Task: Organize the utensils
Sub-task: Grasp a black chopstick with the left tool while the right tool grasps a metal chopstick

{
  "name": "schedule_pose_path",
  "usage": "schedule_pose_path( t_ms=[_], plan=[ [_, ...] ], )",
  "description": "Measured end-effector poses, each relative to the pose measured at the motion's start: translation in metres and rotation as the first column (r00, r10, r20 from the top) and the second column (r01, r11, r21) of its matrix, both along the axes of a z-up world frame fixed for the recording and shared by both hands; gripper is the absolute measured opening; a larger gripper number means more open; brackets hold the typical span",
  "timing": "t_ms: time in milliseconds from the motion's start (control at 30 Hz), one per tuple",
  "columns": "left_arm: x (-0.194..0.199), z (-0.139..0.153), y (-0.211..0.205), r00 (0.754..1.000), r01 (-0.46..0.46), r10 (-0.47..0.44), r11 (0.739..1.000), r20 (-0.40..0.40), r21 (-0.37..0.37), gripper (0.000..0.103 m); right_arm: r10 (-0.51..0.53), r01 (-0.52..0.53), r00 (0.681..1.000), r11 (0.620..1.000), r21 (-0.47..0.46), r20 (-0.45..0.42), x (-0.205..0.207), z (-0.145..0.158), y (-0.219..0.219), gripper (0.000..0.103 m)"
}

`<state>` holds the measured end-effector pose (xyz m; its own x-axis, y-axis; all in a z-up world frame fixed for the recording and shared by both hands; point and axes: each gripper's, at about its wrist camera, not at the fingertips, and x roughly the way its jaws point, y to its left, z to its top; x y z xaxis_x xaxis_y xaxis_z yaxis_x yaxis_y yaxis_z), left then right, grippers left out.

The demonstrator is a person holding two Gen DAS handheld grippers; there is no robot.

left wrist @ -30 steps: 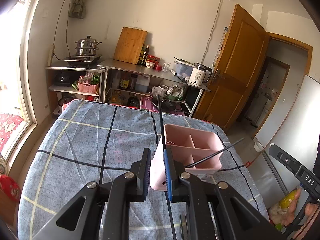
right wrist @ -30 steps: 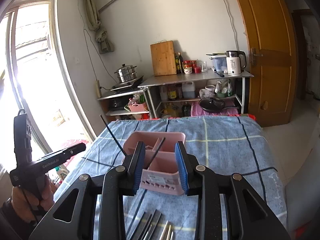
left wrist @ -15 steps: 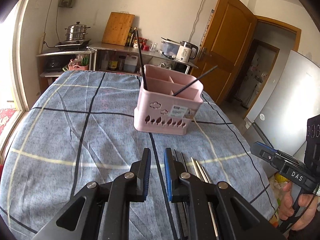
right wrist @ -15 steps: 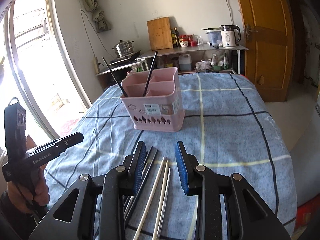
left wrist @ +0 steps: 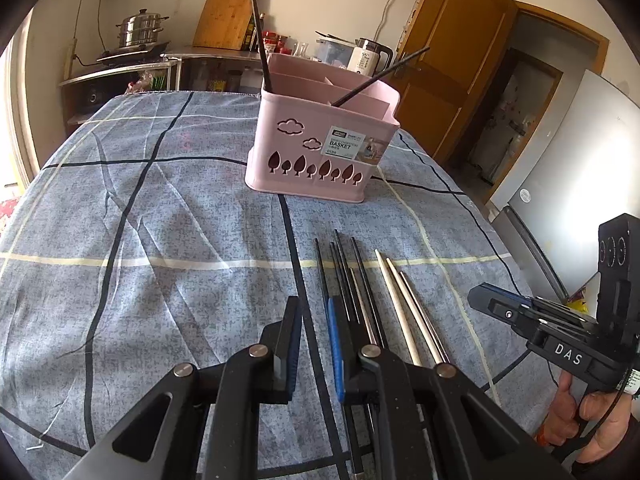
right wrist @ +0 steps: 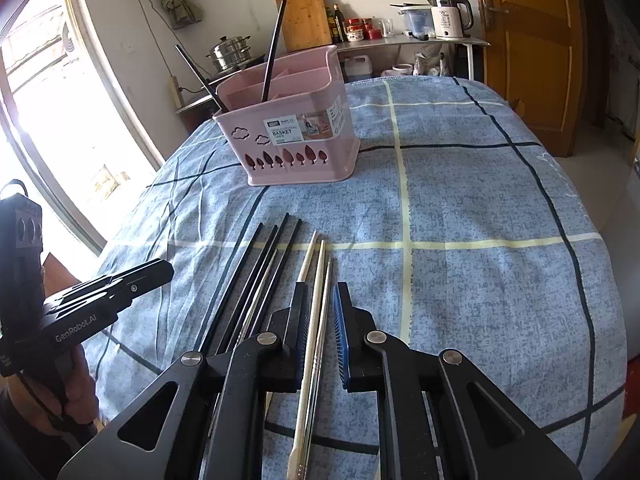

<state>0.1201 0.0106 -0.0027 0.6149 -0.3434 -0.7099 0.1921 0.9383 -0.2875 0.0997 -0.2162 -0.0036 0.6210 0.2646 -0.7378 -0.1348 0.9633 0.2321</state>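
A pink utensil basket (left wrist: 320, 140) stands on the blue checked cloth with two black chopsticks (left wrist: 260, 36) leaning in it; it also shows in the right wrist view (right wrist: 292, 136). Several black chopsticks (left wrist: 344, 276) and pale and metal chopsticks (left wrist: 404, 304) lie in a row on the cloth. My left gripper (left wrist: 314, 312) is open and empty, low over the cloth just left of the black ones. My right gripper (right wrist: 320, 304) is open, its jaws on either side of the pale chopsticks (right wrist: 316, 280), not closed on them. Black chopsticks (right wrist: 256, 272) lie to its left.
The table's right edge drops off toward a white fridge (left wrist: 568, 152) and a wooden door (left wrist: 452, 64). A shelf with a steamer pot (left wrist: 140, 32), a cutting board (left wrist: 226, 16) and a kettle (right wrist: 448, 16) stands behind the table. A window (right wrist: 48, 120) is on the left.
Both grippers have come down and back from above the basket to low over the row of chopsticks. The right gripper now straddles the pale chopsticks. The left gripper has opened slightly wider.
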Motion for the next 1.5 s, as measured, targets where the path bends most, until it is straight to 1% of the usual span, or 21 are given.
schedule_pose_path(
  t_ms=[167, 233, 300, 500, 633, 833, 1067, 1167, 1200, 1333, 1400, 1500],
  plan=[
    [0.012, -0.011, -0.010, 0.999, 0.023, -0.022, 1.000, -0.027, 0.021, 0.014, 0.017, -0.018, 0.999, 1.000, -0.012, -0.037, 0.013, -0.013, 0.007, 0.013],
    [0.019, -0.016, -0.012, 0.999, 0.022, -0.021, 0.999, -0.044, 0.026, 0.019, 0.022, -0.023, 0.998, 1.000, -0.015, -0.054, 0.018, -0.019, 0.009, 0.013],
    [0.024, -0.020, -0.013, 0.998, 0.020, -0.018, 0.999, -0.056, 0.028, 0.022, 0.025, -0.026, 0.997, 1.000, -0.017, -0.067, 0.024, -0.024, 0.011, 0.013],
    [0.038, -0.034, -0.019, 0.995, 0.025, -0.022, 0.999, -0.093, 0.036, 0.022, 0.021, -0.025, 0.994, 0.999, -0.031, -0.104, 0.035, -0.038, 0.013, 0.013],
    [0.044, -0.040, -0.025, 0.994, 0.035, -0.030, 0.998, -0.103, 0.046, 0.022, 0.015, -0.018, 0.994, 0.999, -0.029, -0.106, 0.036, -0.039, 0.010, 0.011],
    [0.048, -0.041, -0.028, 0.995, 0.032, -0.026, 0.998, -0.096, 0.059, 0.022, 0.011, -0.014, 0.994, 0.999, -0.029, -0.112, 0.036, -0.039, 0.007, 0.011],
    [0.052, -0.041, -0.035, 0.997, 0.031, -0.022, 0.993, -0.080, 0.112, 0.022, 0.017, -0.027, 0.993, 0.996, -0.087, -0.114, 0.040, -0.039, 0.016, 0.011],
    [0.053, -0.040, -0.037, 0.996, 0.035, -0.025, 0.991, -0.081, 0.128, 0.022, 0.008, -0.019, 0.993, 0.996, -0.089, -0.120, 0.040, -0.039, 0.013, 0.006],
    [0.052, -0.040, -0.036, 0.996, 0.034, -0.024, 0.991, -0.081, 0.131, 0.022, 0.006, -0.016, 0.992, 0.996, -0.082, -0.123, 0.040, -0.039, 0.011, 0.006],
    [0.050, -0.040, -0.032, 0.996, 0.021, -0.008, 0.989, -0.093, 0.146, 0.009, -0.009, -0.001, 0.991, 0.997, -0.075, -0.134, 0.038, -0.039, 0.002, 0.006],
    [0.051, -0.040, -0.030, 0.995, 0.019, -0.004, 0.989, -0.101, 0.144, 0.009, -0.012, 0.002, 0.989, 0.998, -0.064, -0.149, 0.040, -0.038, 0.000, 0.006],
    [0.053, -0.039, -0.034, 0.993, 0.023, -0.003, 0.985, -0.118, 0.174, 0.009, 0.000, -0.018, 0.986, 0.994, -0.104, -0.168, 0.045, -0.037, 0.006, 0.006]
  ],
)
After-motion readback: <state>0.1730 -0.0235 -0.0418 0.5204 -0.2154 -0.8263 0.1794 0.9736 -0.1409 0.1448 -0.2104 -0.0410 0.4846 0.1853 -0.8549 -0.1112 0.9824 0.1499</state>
